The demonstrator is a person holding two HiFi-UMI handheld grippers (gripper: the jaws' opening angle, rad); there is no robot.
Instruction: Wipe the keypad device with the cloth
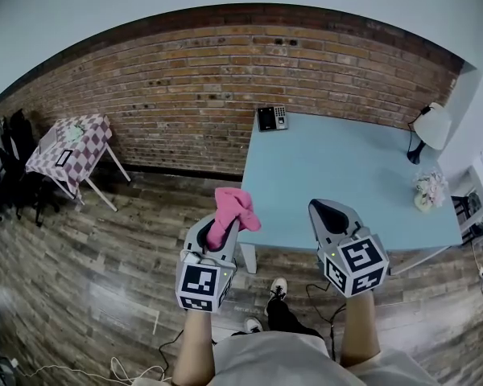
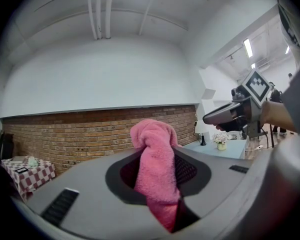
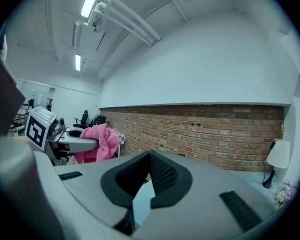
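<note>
Head view, nearest first: L claw [image 1: 223,233] is clamped on the pink cloth [image 1: 234,209], which bunches up and flops over the tips. R claw [image 1: 332,213] beside it has its jaws brought together w/ nothing btwn them; the right gripper view shows only a thin slit of pale blue there. Both hang about the near edge of the blue tabletop [image 1: 350,175], well apart from the keypad device [image 1: 272,118], which sits at the far left corner against the brick wall [image 1: 185,95]. So I judge this is the approach step: cloth in hand, wiping not yet begun. Next move, imo, calls for carrying the L claw fwd to that corner and tipping it down so the loose end of the cloth meets the device face, prob. w/ the R claw alongside to stop the device sliding. Hard to read: the device is tiny at this range, so I can't tell if it lies flat or propped. Neither gripper view shows it. The cloth's lower end is buried in the claw, so grip depth is unclear.
</note>
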